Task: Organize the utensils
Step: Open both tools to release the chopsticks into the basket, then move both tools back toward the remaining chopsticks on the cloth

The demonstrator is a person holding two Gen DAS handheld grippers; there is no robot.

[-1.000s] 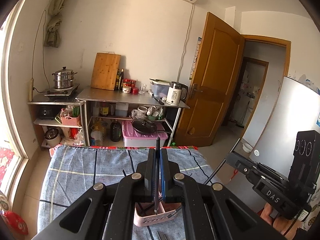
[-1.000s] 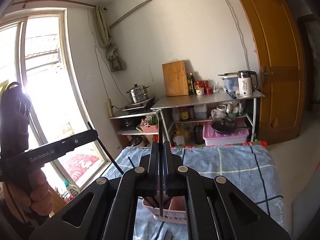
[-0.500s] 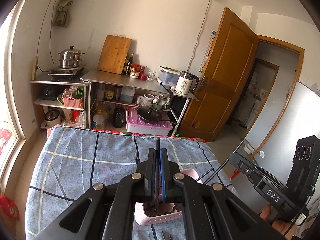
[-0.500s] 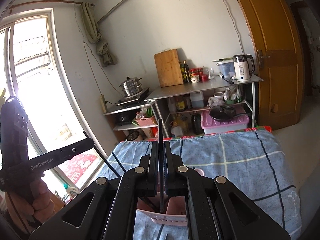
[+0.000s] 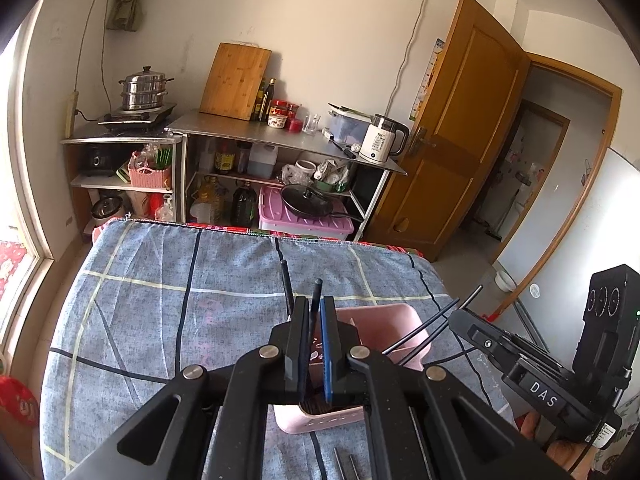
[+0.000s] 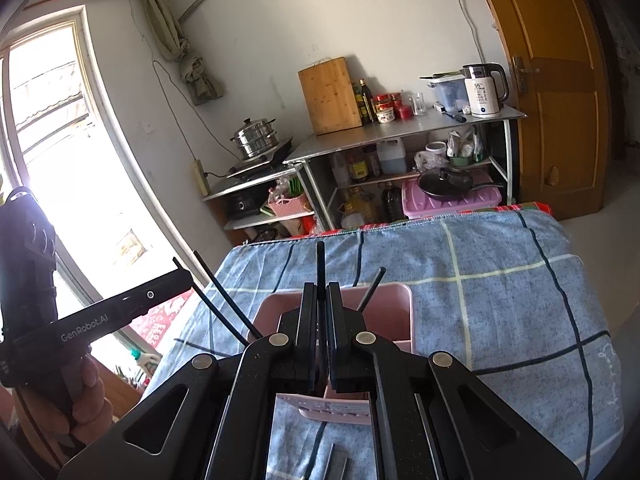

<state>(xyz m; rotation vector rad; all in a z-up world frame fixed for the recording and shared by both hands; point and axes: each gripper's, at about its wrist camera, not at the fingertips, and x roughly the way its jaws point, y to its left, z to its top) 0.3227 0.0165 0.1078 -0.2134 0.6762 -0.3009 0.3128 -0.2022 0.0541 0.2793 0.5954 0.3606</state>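
Note:
A pink utensil basket (image 5: 384, 320) (image 6: 394, 312) stands on the blue checked cloth (image 5: 160, 320). My left gripper (image 5: 316, 300) is shut on a black chopstick (image 5: 317, 290) that stands upright, its lower end down in the basket. My right gripper (image 6: 322, 286) is likewise shut on a black chopstick (image 6: 320, 264) over the basket. Another chopstick (image 5: 285, 280) (image 6: 372, 288) leans in the basket beside each held one. Each gripper shows in the other's view: the right gripper (image 5: 454, 316), the left gripper (image 6: 186, 276).
Two thin metal utensils (image 5: 344, 464) (image 6: 336, 460) lie on the cloth in front of the basket. Beyond the table's far edge stand metal shelves (image 5: 280, 136) with a kettle, a cutting board and a steamer pot. A wooden door (image 5: 460, 120) is at the right.
Both grippers have sunk toward the basket with their chopsticks and tipped downward. The basket now looms larger beneath the fingers. Both stay shut.

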